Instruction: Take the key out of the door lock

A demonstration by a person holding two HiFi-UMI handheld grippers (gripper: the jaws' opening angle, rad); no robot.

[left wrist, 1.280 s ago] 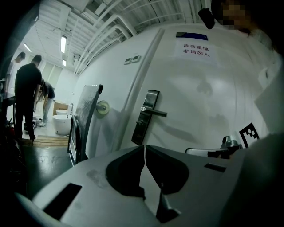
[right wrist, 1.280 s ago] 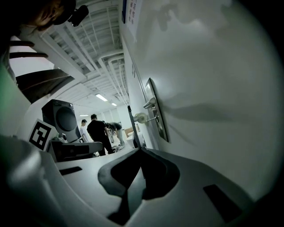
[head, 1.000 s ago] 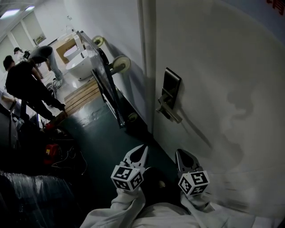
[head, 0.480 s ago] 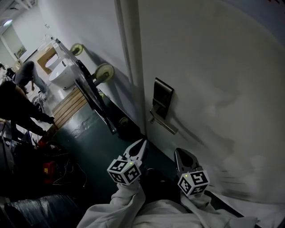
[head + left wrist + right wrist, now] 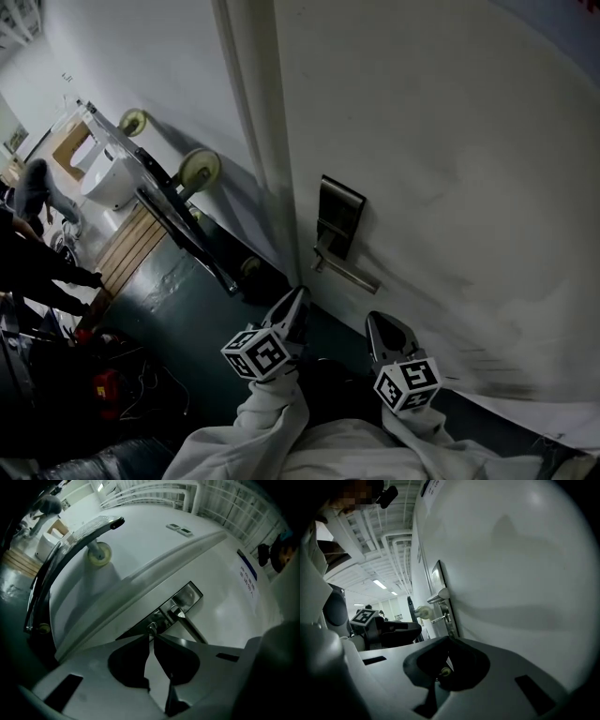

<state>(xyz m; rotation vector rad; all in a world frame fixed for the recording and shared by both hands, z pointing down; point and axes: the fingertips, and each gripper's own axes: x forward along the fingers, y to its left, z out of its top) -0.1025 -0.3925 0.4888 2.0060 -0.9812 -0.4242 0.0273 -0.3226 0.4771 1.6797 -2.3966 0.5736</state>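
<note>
- The left gripper (image 5: 297, 302) has its fingers pressed together with nothing between them; its tips point at the lock and sit near the key, and in the head view there is a gap between them and the door
- The key (image 5: 151, 627) sticks out of the dark lock plate (image 5: 337, 217), under the hub of the lever handle (image 5: 349, 274), close to the left edge of the white door (image 5: 450, 159)
- The right gripper (image 5: 382, 326) hangs just right of the left one, near the door's face and apart from the handle; its fingers are also closed and grip nothing
- Both grippers come out of pale sleeves (image 5: 281, 431) at the near edge of the head view
- A trolley (image 5: 173, 220) with pale wheels leans against the wall to the far left of the door, standing on a dark green floor (image 5: 178, 309)
- At the far left a person (image 5: 33, 183) bends over beside a white tub (image 5: 108, 183)
</note>
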